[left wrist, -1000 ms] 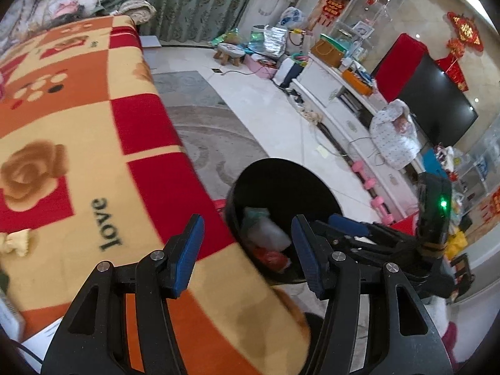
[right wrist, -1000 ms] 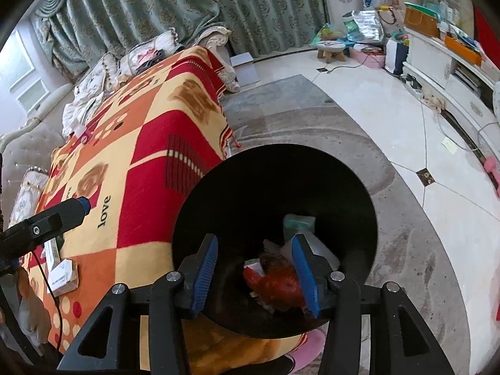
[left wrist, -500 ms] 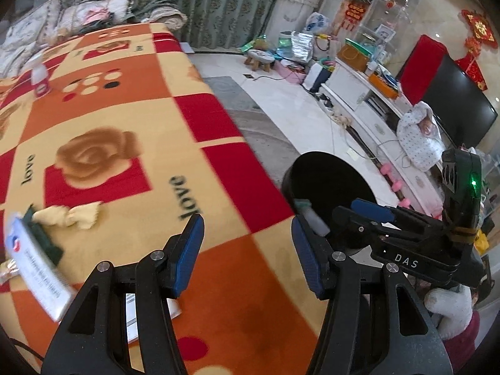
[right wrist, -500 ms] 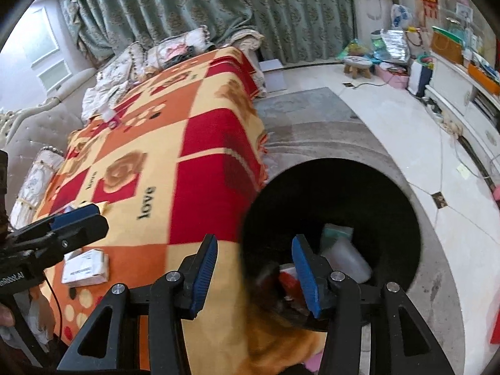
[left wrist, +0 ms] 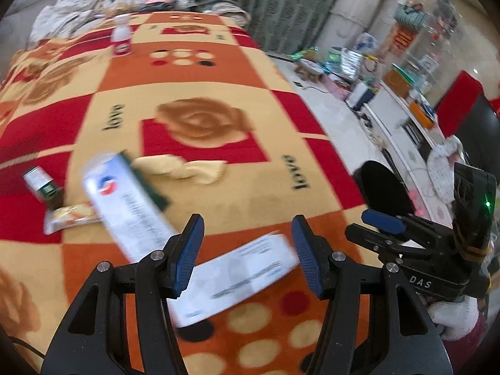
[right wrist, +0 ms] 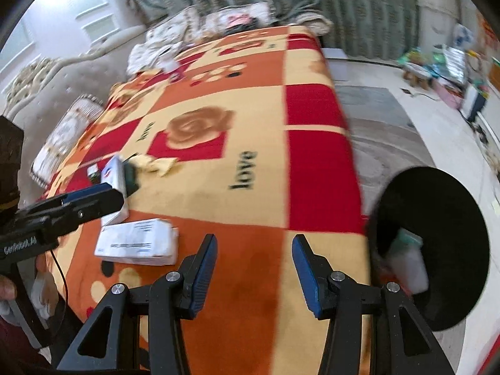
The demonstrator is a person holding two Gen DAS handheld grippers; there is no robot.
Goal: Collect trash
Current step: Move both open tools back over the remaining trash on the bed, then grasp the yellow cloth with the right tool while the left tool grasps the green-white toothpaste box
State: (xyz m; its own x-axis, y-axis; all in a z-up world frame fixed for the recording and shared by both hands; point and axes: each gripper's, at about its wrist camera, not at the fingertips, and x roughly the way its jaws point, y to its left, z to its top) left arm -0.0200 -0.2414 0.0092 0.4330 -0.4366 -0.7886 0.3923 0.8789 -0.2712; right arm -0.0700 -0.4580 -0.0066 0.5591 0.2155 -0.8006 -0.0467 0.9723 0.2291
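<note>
Both grippers hang over a table covered by an orange, red and cream blanket (left wrist: 218, 109). My left gripper (left wrist: 247, 251) is open and empty, just above a flat white box (left wrist: 237, 276). Past it lie a long white carton (left wrist: 125, 203), a crumpled yellowish tissue (left wrist: 184, 168), a snack wrapper (left wrist: 72, 214) and a small green and white pack (left wrist: 42, 184). My right gripper (right wrist: 254, 268) is open and empty over bare blanket, with the flat white box (right wrist: 137, 247) to its left. The black bin (right wrist: 437, 243) stands on the floor at the right with trash (right wrist: 406, 259) inside.
A small white bottle (left wrist: 122, 39) stands at the blanket's far end. Cushions and curtains lie beyond it. A grey rug (right wrist: 384, 143) and pale tiled floor run along the right, with a low TV cabinet (left wrist: 403, 125) and clutter against the wall.
Both grippers have swung left, from above the black bin to over the blanket. The bin now sits at the right of both views, and the boxes and tissue have come into sight.
</note>
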